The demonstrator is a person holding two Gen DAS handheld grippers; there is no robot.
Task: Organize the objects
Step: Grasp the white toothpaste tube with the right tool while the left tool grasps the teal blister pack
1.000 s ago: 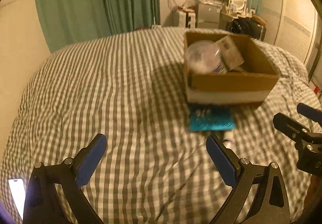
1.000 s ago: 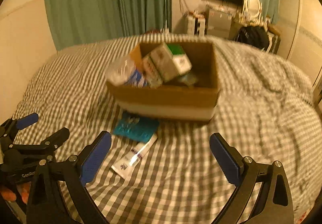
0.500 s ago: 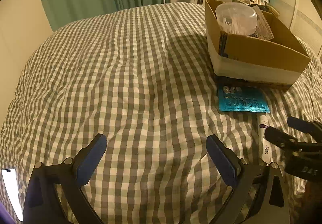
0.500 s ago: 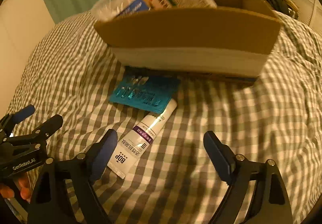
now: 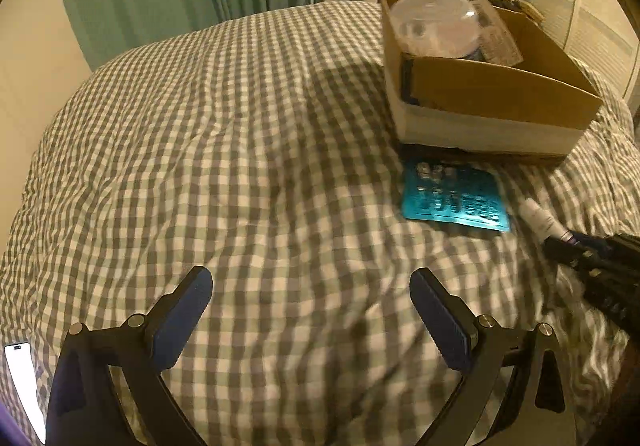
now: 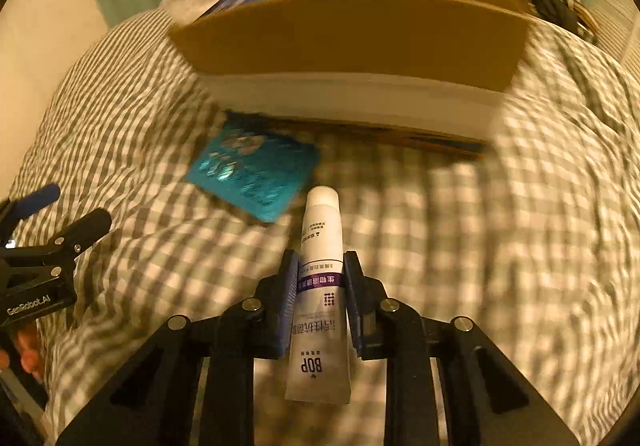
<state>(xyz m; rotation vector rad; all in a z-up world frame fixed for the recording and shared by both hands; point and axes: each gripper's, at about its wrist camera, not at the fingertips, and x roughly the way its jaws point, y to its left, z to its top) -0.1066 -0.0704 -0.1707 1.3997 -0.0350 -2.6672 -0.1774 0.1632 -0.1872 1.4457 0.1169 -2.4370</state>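
Tube [image 6: 322, 246] clamped in right tongs [image 6: 321, 266], beside box [image 6: 360, 41] edge.

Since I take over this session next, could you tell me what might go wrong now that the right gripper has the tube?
1. The right gripper pinches the white tube across its soft middle; it may squash or slide out during the lift.
2. The cardboard box already looks crowded, with a clear plastic container near its rim, so the tube might not settle inside.
3. The teal packet lies beside the tube's cap and could get dragged along.
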